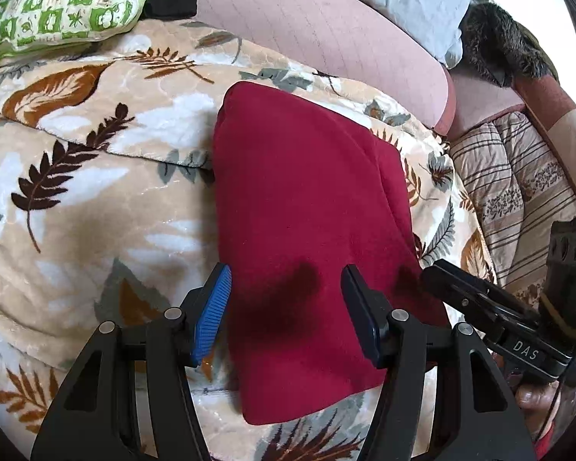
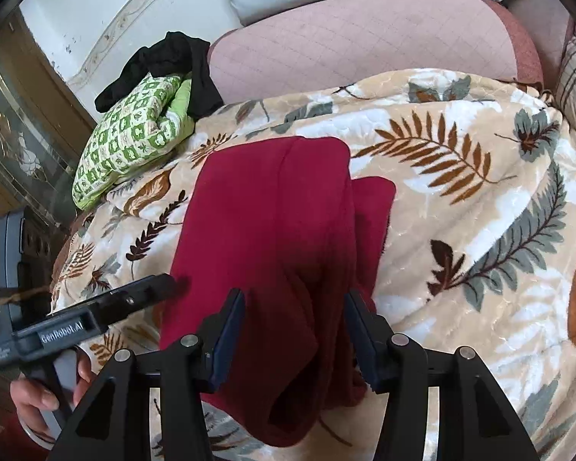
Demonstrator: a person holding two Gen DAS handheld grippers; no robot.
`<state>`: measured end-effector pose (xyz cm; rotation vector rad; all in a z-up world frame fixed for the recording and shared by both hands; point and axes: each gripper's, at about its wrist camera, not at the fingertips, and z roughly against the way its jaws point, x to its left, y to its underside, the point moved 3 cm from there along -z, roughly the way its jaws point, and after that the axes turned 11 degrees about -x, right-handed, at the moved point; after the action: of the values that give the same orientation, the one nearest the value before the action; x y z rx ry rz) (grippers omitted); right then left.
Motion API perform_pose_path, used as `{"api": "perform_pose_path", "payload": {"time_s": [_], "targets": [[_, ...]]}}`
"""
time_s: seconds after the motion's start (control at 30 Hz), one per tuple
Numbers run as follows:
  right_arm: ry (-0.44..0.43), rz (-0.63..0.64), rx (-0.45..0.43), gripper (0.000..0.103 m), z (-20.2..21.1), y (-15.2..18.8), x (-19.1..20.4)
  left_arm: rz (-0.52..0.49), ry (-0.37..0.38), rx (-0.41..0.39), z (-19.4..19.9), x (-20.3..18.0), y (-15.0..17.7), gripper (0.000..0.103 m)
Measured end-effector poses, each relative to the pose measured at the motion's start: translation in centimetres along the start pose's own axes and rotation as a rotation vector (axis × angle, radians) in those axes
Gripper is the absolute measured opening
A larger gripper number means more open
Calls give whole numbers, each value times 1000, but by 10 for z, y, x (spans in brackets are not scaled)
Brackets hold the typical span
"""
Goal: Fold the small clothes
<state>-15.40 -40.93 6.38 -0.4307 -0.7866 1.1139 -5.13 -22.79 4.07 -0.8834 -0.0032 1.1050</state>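
1. Two tools hover over one dark red fleece garment (image 1: 307, 230), which lies folded lengthwise into a narrow strip on the leaf-print blanket (image 1: 96, 199) of a bed.
2. Left tool (image 1: 286, 315): fingers apart, gripping nothing, poised above the near end, likely ready to pinch it for a crosswise fold.
3. Right tool (image 2: 293, 330): fingers apart, empty, straddling the layered right edge.
4. Green patterned pillow (image 2: 134, 134) and black cloth (image 2: 172, 61) sit well apart, near the headboard.
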Motion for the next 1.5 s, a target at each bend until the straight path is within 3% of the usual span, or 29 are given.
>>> {"api": "perform_pose_path", "payload": {"time_s": [0.23,0.4,0.43,0.5,0.53,0.57,0.77,0.87,0.9,1.0,1.1,1.3,1.5], "targets": [[17,36,32,51,-12,6,4,7,-13,13,-5,5,0,59],[23,-44,6,51,-13,2,-9,18,-18,16,-8,9,1,59],[31,-61,-7,52,-13,0,-12,24,-14,18,-10,10,1,59],[33,-93,-24,67,-19,-3,-22,36,-1,23,-15,11,2,60],[33,-111,-26,70,-22,-4,-26,42,8,29,-19,12,3,66],[27,-121,-26,70,-27,-4,-29,47,16,33,-22,12,4,72],[-45,-175,23,75,-61,3,-48,98,53,93,-53,21,13,79],[-85,-187,30,75,-73,6,-47,109,78,75,-59,20,14,79],[-104,-198,29,67,-75,6,-46,96,80,73,-60,18,13,79],[-111,-191,23,49,-70,3,-40,65,72,63,-55,13,14,65],[-122,-158,4,39,-54,-1,-28,56,95,61,-36,12,11,51],[-190,-150,4,38,-12,10,9,24,99,56,33,15,26,50],[-228,-145,48,38,13,65,45,17,23,111,74,32,83,50]]}}
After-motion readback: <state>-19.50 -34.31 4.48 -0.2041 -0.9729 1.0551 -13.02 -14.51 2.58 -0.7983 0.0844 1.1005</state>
